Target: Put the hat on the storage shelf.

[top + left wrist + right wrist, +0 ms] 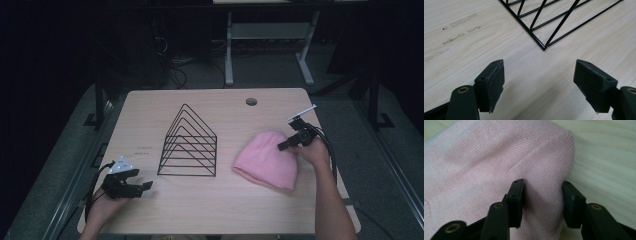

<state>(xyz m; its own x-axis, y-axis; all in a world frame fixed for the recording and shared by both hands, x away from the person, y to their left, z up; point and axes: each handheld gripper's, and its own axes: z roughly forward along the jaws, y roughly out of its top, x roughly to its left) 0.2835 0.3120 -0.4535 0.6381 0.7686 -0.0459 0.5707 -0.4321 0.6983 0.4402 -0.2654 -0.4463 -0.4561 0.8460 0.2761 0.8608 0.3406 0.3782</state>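
Pinching the soft pink knitted beanie [499,165] at its crown, the right gripper [542,203] bunches a fold between narrowed jaws; light, limp fabric. Left gripper [539,82] gapes wide, empty.

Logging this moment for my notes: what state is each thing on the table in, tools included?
Pink knitted beanie: lying flat, top edge bunched between the right tool's pads.
Black wire file rack: upright, untouched.
Left tool: open, nothing between its pads.
Right tool: partly closed on the beanie.
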